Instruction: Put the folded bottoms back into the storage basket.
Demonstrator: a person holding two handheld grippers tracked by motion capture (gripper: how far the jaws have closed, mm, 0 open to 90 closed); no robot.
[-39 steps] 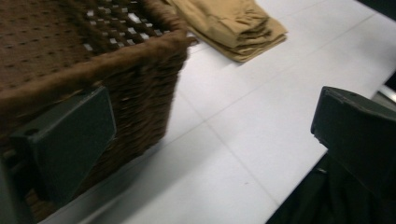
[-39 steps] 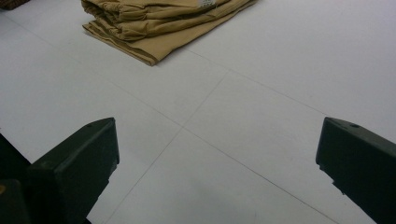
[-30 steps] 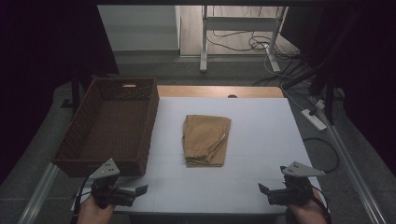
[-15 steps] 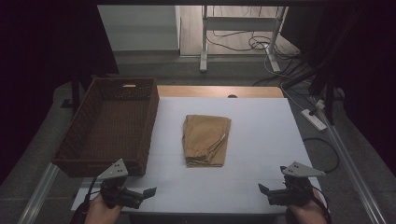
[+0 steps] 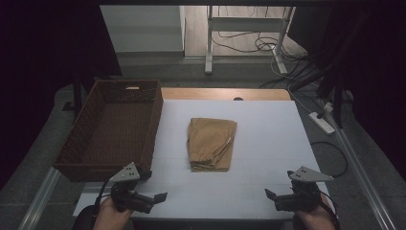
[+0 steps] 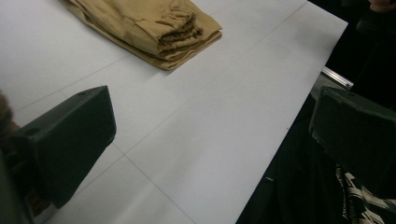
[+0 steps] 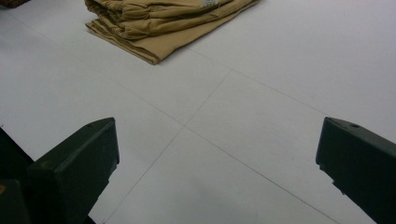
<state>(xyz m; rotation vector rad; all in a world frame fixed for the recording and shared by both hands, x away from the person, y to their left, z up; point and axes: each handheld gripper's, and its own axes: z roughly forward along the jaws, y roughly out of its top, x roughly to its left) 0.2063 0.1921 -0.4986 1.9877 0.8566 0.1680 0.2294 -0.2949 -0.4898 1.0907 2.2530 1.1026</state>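
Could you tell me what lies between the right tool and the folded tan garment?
Nothing but bare white table: in the right gripper view, the open right tool faces the folded tan garment across it.

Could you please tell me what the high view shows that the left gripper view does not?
High view alone: the dark brown woven wicker basket left of the white table, and both grippers, left gripper and right gripper.

Left gripper view alone: a close look at the garment's gathered, elastic-looking edge.

Both: the folded tan cloth garment lying on the white table, untouched.
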